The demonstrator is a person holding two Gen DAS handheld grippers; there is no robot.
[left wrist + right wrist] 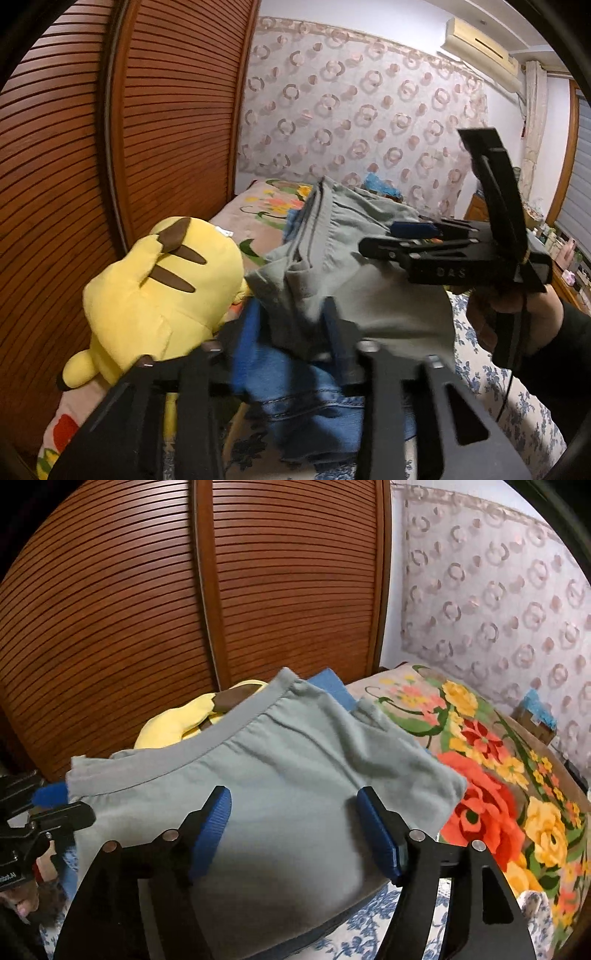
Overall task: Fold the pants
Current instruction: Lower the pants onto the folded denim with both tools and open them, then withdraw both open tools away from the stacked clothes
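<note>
Grey-green soft cotton pants (258,775), folded with the elastic waistband up, lie on blue denim jeans (306,398) directly ahead of both tongs. Right gripper (295,830) hovers released over them, blue pads apart. Left gripper (291,332) is loosened too, pants' corner between its fingers. Yellow plush toy (159,291) sits left.

Home bedroom, lived-in. Bed with blue-floral sheet (373,919) and bright flowered blanket (491,775), yellow plush toy (155,295) lying beside louvered wooden wardrobe doors (184,590). Patterned curtain (351,110) across the back wall, wall air conditioner (484,48) up high, cluttered wooden dresser (554,243) beneath a window at far right.
</note>
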